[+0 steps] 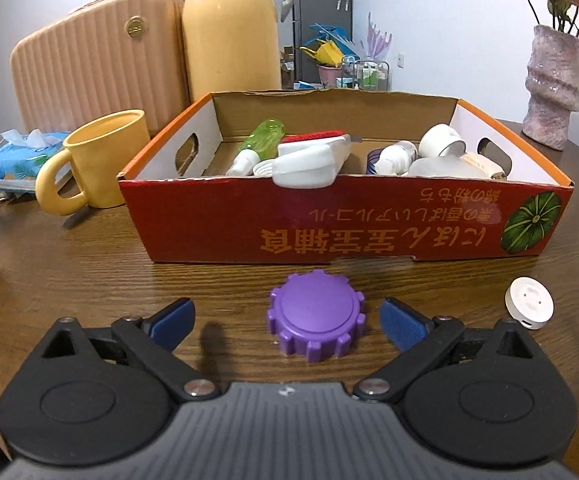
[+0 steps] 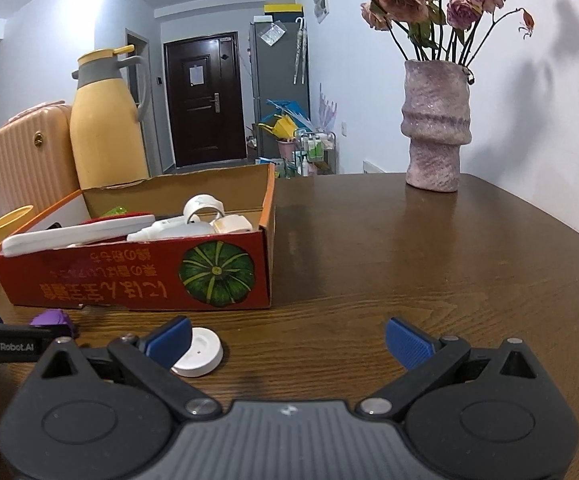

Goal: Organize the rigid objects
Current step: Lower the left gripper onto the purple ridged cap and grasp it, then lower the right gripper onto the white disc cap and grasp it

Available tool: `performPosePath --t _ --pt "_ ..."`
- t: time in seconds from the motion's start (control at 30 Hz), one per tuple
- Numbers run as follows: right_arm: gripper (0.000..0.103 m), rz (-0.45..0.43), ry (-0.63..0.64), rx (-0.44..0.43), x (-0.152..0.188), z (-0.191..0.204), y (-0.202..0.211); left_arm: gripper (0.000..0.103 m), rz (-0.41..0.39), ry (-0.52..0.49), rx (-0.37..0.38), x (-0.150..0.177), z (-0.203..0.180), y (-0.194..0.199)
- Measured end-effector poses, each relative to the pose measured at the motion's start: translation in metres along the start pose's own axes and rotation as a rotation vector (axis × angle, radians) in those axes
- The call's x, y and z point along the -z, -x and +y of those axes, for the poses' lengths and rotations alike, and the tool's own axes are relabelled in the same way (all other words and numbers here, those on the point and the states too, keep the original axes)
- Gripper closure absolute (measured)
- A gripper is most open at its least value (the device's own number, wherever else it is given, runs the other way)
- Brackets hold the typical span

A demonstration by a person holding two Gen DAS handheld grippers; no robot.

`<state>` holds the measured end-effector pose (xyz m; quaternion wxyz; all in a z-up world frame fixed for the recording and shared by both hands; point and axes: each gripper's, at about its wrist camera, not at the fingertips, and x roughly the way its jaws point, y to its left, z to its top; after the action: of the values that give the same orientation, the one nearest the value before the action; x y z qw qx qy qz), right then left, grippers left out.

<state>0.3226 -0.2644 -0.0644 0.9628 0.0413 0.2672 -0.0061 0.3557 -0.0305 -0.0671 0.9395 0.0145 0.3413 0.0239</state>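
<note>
While jaws gape, purple cap (image 1: pixel 315 326) lies between, untouched.

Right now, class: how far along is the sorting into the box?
Done: bottles and white containers lie in the cardboard box. In hand: nothing gripped; the open left gripper straddles the purple cap. Left: that cap and the white disc beside the open right gripper.

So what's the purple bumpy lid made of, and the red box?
The purple lid looks like hard plastic: smooth, evenly coloured, matte, with moulded ridges round its edge. The red box looks like cardboard: brown inside walls, printed outside, folded corners, cut handle holes.
</note>
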Motion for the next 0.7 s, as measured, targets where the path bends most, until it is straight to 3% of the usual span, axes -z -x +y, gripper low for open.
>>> performPosePath --t 0.2,0.4,0.7 --pt "0.0 0.006 -0.009 0.004 0.0 -0.001 -0.002 0.05 0.024 -0.01 0.055 -0.002 -0.001 -0.007" --pt "0.0 0.006 -0.011 0.001 0.0 -0.001 -0.003 0.05 0.005 -0.028 0.087 0.0 -0.002 0.001" --pt "0.0 0.004 -0.015 -0.006 0.0 -0.001 -0.003 0.05 -0.049 -0.024 0.07 -0.001 0.002 0.015"
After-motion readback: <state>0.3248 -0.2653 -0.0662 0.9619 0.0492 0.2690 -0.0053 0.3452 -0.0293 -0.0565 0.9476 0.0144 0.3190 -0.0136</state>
